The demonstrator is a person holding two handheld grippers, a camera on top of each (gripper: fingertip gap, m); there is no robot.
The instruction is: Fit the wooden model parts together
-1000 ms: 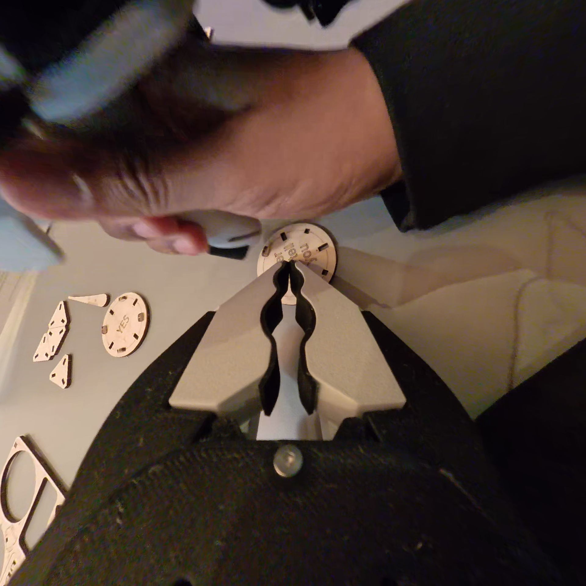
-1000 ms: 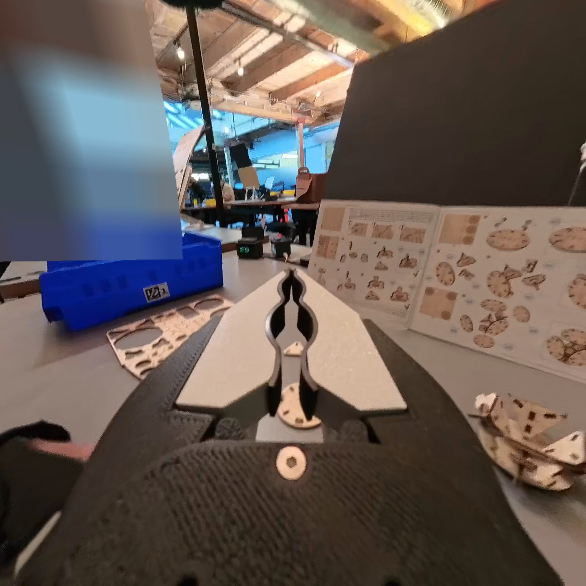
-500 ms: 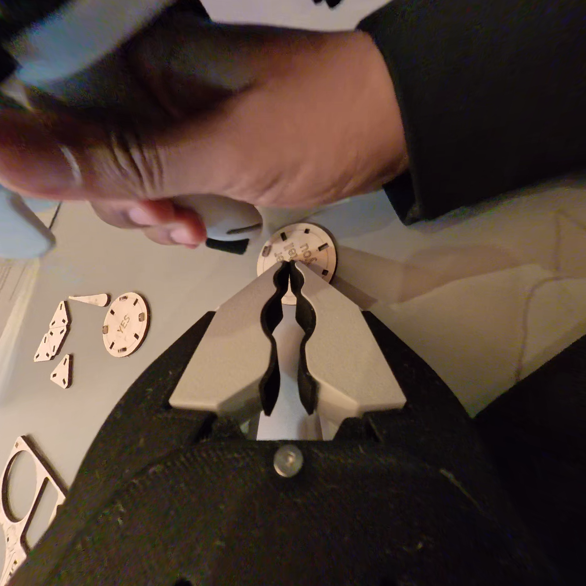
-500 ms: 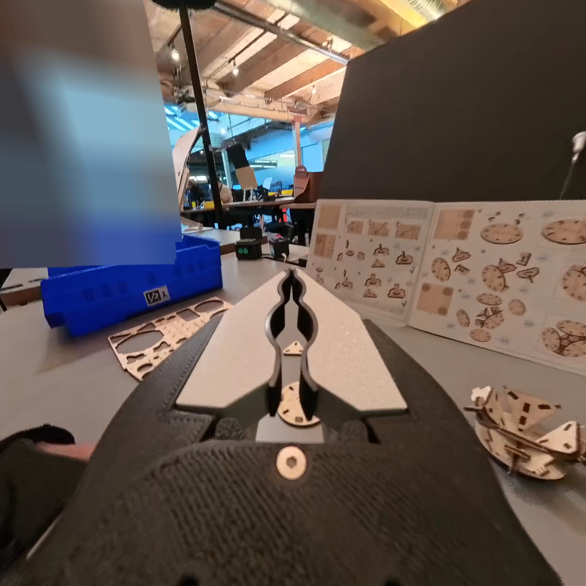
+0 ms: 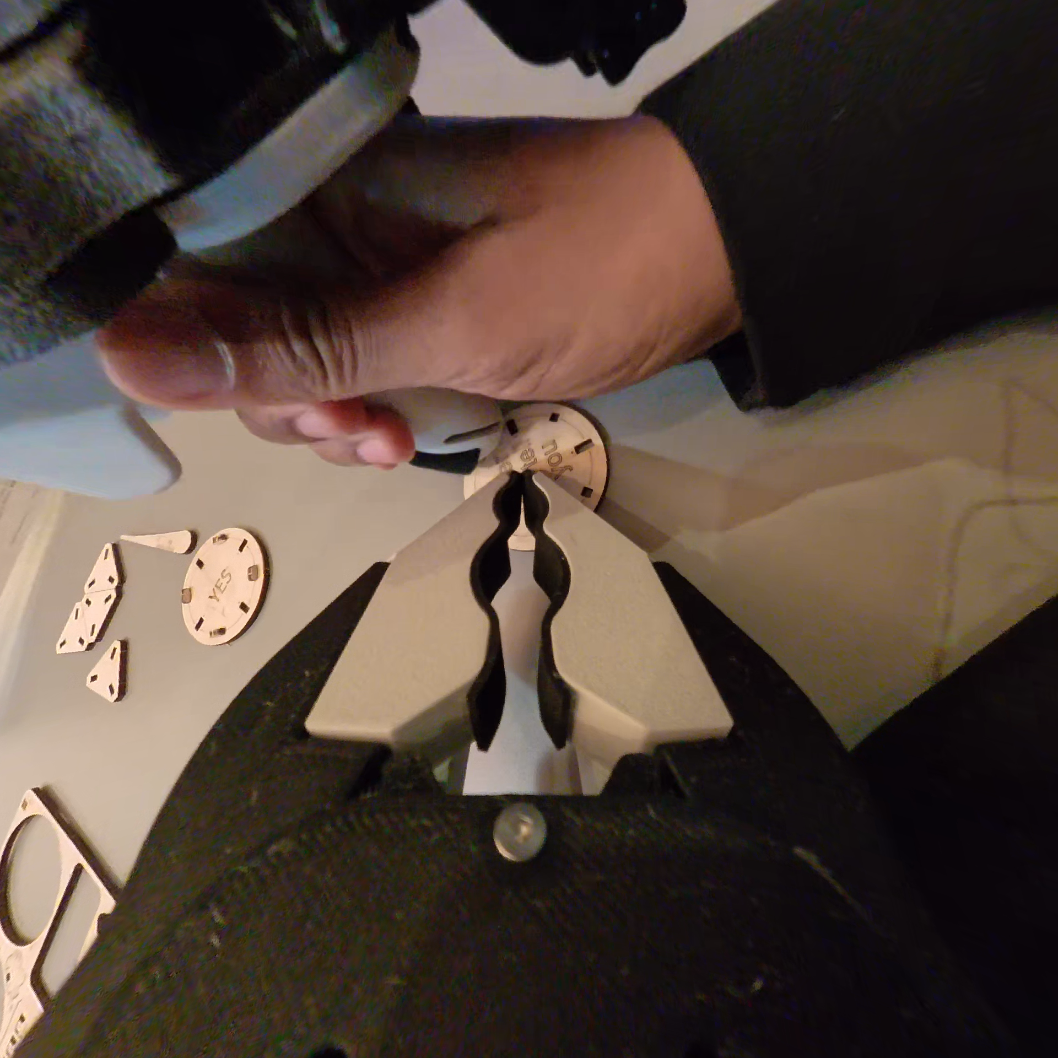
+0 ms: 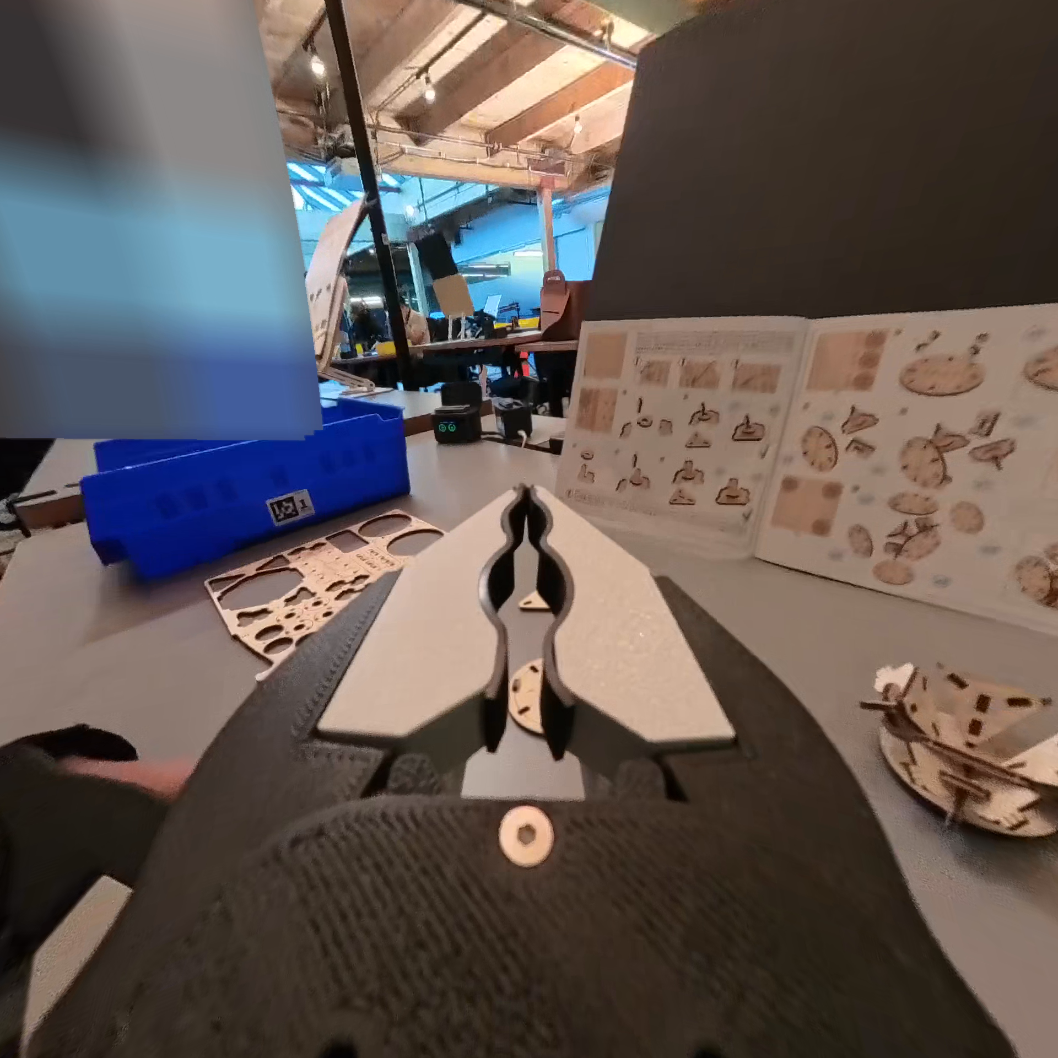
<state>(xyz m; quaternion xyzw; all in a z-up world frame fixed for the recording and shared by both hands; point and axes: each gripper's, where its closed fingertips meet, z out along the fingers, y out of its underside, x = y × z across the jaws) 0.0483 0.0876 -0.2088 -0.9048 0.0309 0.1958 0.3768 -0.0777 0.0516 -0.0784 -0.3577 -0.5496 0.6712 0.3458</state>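
Left gripper [image 5: 522, 480]: jaws clenched, tips met with nothing between them, sitting over the near edge of the engraved wooden disc [image 5: 564, 452], which lies flat on the tabletop [image 5: 343, 515]. Can't tell whether the tips press on it.

Change: the hand [image 5: 458, 286] carrying the other gripper has moved in. The grey handle end [image 5: 458, 426] now overlaps the disc's far-left edge; it was apart from it. Left jaws unchanged.

Right gripper [image 6: 525, 489]: also clenched on nothing, raised off the tabletop, pointing at the open instruction booklet [image 6: 801, 458]. View barely shifted.

Around:
- second disc [image 5: 225, 587], triangular pieces [image 5: 94, 601] and cut-out plywood sheet [image 5: 34, 870] towards the left edge
- blue bin [image 6: 240, 492] at the far-left
- part-built wooden assembly [image 6: 967, 750] on the right

The hand and handle crowd the disc from the far side.
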